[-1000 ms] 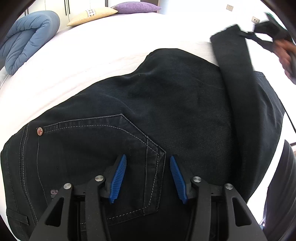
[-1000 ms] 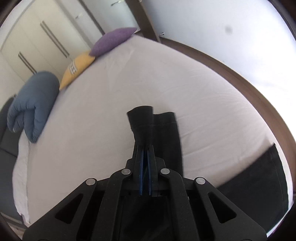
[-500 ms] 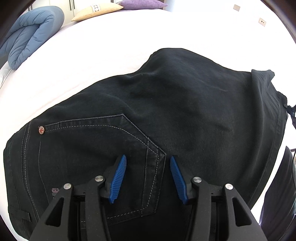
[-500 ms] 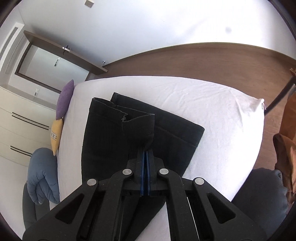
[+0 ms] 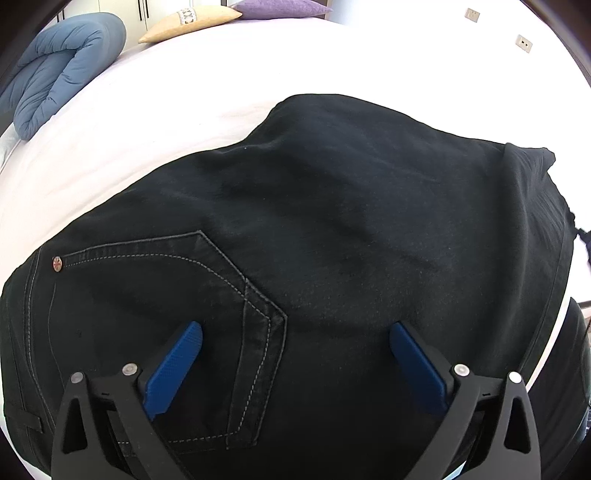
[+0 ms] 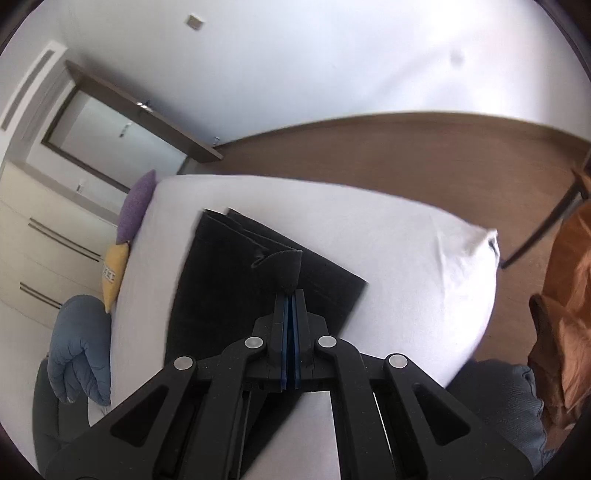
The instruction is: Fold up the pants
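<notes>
Black jeans [image 5: 332, 229] lie on the white bed [image 5: 184, 92], seat side up, with a back pocket [image 5: 207, 295] right under my left gripper [image 5: 295, 336]. The left gripper is wide open just above the waist end, holding nothing. In the right wrist view the jeans [image 6: 229, 277] lie folded on the bed [image 6: 406, 251]. My right gripper [image 6: 290, 295] is shut on the leg hem [image 6: 288, 266] and holds it over the folded pants.
A blue rolled duvet [image 5: 62, 70], a yellow pillow [image 5: 188, 20] and a purple pillow [image 5: 280, 7] lie at the head of the bed. In the right wrist view, wooden floor [image 6: 406, 155] and orange fabric [image 6: 569, 295] lie beyond the bed's edge.
My left gripper's fingers have spread wide apart. My right gripper has carried the leg end over the pants, folding them in half.
</notes>
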